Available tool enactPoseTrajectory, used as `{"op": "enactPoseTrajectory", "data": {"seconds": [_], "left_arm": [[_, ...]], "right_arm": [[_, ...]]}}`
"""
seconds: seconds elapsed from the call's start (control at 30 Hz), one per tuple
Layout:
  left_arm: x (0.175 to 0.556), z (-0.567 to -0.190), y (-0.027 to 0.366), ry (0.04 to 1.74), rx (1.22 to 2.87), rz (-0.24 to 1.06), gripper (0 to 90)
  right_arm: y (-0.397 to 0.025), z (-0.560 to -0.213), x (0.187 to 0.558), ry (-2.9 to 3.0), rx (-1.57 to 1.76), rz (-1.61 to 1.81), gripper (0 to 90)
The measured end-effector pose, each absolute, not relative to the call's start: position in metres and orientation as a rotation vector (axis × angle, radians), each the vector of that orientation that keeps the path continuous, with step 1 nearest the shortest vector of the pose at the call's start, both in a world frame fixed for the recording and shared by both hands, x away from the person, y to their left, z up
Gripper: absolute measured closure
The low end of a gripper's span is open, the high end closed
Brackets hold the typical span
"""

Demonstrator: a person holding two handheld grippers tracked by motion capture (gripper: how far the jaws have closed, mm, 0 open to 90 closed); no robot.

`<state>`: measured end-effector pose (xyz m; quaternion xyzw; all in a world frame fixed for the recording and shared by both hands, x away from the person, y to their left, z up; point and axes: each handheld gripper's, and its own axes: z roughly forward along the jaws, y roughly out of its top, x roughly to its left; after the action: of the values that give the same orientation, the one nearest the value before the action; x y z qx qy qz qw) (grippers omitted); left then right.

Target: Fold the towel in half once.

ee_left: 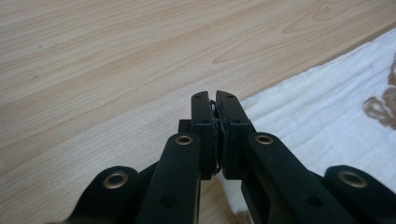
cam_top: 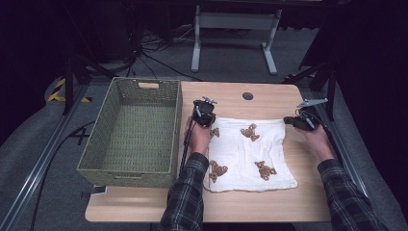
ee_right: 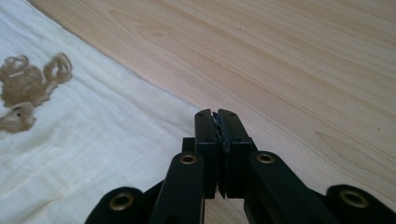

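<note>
A pale wooden desk (cam_top: pixel 231 204) stood on grey carpet (cam_top: pixel 226 57) in a dim room with dark surroundings. Behind it rose a white metal frame (cam_top: pixel 235 29) on two feet, black cables (cam_top: pixel 159 60) trailing across the floor. Yellow-black hazard tape (cam_top: pixel 57 89) marked the left side.

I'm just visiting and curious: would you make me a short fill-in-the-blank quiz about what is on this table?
1. The white cloth lying flat on the light wooden table is printed with brown ____.
2. The green woven basket stands to the ____ of the cloth in the high view.
3. The jaws of the left gripper are ____.
4. The right gripper sits at the cloth's ____ edge in the high view.

Missing words: teddy bears; left; shut; right
</note>
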<state>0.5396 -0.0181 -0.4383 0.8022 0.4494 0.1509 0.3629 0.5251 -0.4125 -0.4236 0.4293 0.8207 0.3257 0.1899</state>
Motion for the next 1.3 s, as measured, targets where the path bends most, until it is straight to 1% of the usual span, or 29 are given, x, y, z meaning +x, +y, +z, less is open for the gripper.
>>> {"op": "enactPoseTrajectory", "data": {"seconds": [0.03, 0.07, 0.17, 0.2, 0.27, 0.37, 0.47, 0.57, 0.67, 0.77, 0.97, 1.2, 1.3], "left_arm": [[0.539, -0.438, -0.018, 1.149, 2.062, 0.386, 84.1], [0.538, -0.438, -0.019, 1.146, 2.060, 0.394, 79.4], [0.531, -0.432, -0.021, 1.107, 2.060, 0.382, 72.7], [0.531, -0.432, -0.021, 1.107, 2.060, 0.382, 70.4], [0.525, -0.429, -0.023, 1.090, 2.054, 0.353, 69.3], [0.511, -0.426, -0.030, 1.050, 2.088, 0.314, 66.2], [0.497, -0.428, -0.034, 1.018, 2.119, 0.307, 64.4], [0.487, -0.431, -0.034, 1.005, 2.144, 0.295, 62.2], [0.483, -0.436, -0.034, 0.995, 2.155, 0.310, 60.1], [0.486, -0.438, -0.032, 1.004, 2.154, 0.343, 57.9], [0.501, -0.447, -0.025, 1.055, 2.149, 0.404, 54.0], [0.525, -0.453, -0.021, 1.106, 2.133, 0.446, 51.2], [0.532, -0.453, -0.017, 1.116, 2.111, 0.444, 50.3]], "right_arm": [[-0.413, -0.425, 0.525, 2.306, 1.211, 0.921, 85.8], [-0.412, -0.425, 0.524, 2.300, 1.209, 0.922, 80.6], [-0.411, -0.423, 0.519, 2.290, 1.200, 0.964, 74.8], [-0.411, -0.423, 0.519, 2.290, 1.200, 0.964, 74.8], [-0.411, -0.421, 0.512, 2.300, 1.178, 0.986, 73.8], [-0.408, -0.419, 0.501, 2.316, 1.168, 1.028, 73.2], [-0.402, -0.419, 0.484, 2.349, 1.127, 1.046, 74.2], [-0.400, -0.420, 0.477, 2.356, 1.114, 1.047, 74.2], [-0.398, -0.422, 0.472, 2.361, 1.088, 1.047, 73.9], [-0.396, -0.425, 0.474, 2.361, 1.089, 1.042, 73.4], [-0.398, -0.433, 0.489, 2.339, 1.118, 1.013, 69.8], [-0.411, -0.438, 0.510, 2.274, 1.172, 1.005, 68.5], [-0.413, -0.440, 0.517, 2.262, 1.201, 1.011, 67.8]]}}
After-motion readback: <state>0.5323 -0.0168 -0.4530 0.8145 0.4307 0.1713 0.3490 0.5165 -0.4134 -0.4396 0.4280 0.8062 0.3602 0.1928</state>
